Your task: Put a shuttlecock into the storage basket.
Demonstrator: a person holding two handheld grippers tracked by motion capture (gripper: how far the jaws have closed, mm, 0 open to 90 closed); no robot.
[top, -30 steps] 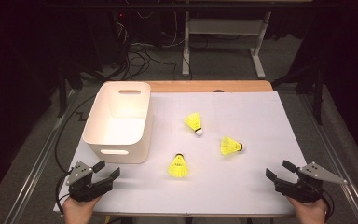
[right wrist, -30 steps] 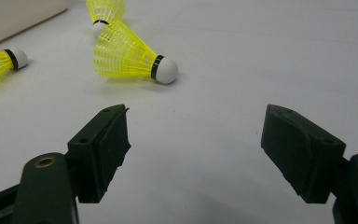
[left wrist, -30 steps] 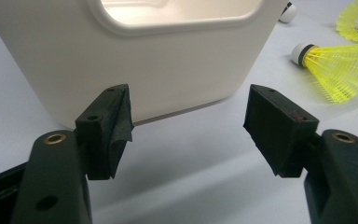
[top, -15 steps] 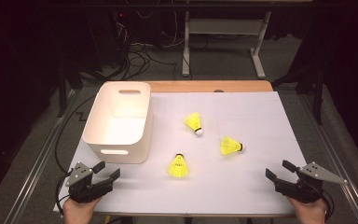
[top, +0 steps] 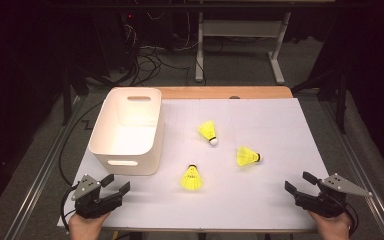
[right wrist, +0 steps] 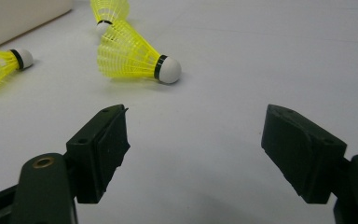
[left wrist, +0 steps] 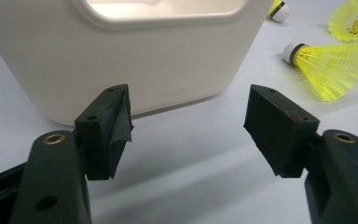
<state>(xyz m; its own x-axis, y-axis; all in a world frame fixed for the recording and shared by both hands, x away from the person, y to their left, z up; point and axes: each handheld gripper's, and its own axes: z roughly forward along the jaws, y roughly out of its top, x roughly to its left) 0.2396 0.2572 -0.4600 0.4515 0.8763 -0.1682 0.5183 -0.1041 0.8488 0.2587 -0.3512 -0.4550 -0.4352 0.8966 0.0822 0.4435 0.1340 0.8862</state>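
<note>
Shuttlecocks (top: 192, 177): 3, neon yellow skirts, white corks.

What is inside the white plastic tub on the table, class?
The white plastic tub shows a bare, brightly lit floor in the high view, with nothing lying on it. Its near wall hides a strip of that floor. All three yellow shuttlecocks lie outside on the white sheet.

Overhead forward-down; two low tabletop close-ups
</note>
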